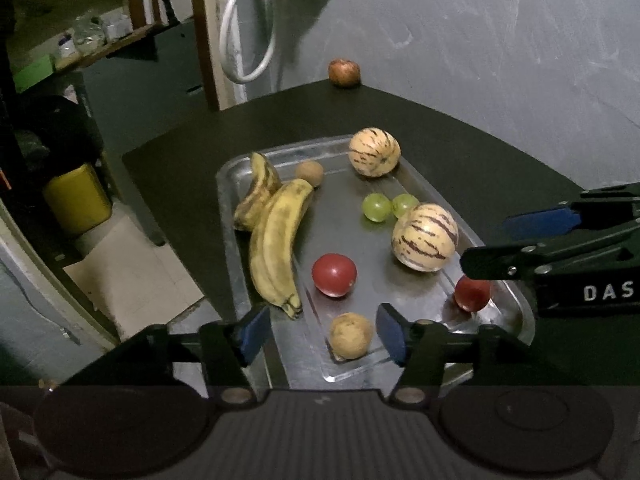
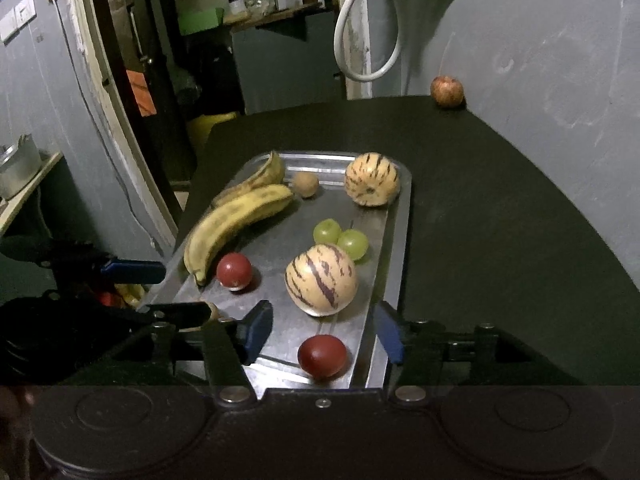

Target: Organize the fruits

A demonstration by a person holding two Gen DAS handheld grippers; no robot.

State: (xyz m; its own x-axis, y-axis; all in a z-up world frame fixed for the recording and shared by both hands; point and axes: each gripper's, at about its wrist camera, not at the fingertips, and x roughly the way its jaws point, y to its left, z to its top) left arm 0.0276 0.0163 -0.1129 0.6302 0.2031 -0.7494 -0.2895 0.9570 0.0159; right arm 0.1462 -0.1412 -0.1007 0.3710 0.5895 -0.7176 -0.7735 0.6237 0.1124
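- Left wrist view: the left gripper (image 1: 320,334) hangs over the near end of a metal tray (image 1: 416,184) on a dark worktop (image 1: 480,152). Its jaws stand apart and released; a small tan fruit (image 1: 351,335) lies on the tray between the blue pads without touching either.
- On the tray lie two bananas (image 1: 276,236) along the left side, a small brown fruit (image 1: 310,173) at their far tip, two striped melons (image 1: 424,236), one near and one at the far end, two green grapes (image 1: 386,206) touching each other between them, and a red tomato (image 1: 334,274) in the middle.
- The right gripper (image 1: 520,240) reaches in from the right, jaws apart, above a second red tomato (image 1: 472,294) at the tray's right edge.
- An apple (image 1: 344,73) sits alone at the far edge of the worktop, well apart from the tray.
- Right wrist view: the right gripper (image 2: 324,334) hovers over the tray (image 2: 396,240), jaws released; a red tomato (image 2: 322,356) lies between the pads, untouched, with a striped melon (image 2: 320,285) just beyond it.
- The left gripper (image 2: 160,292) enters from the left, jaws open.
- The apple (image 2: 447,91) rests by the wall at the far corner.
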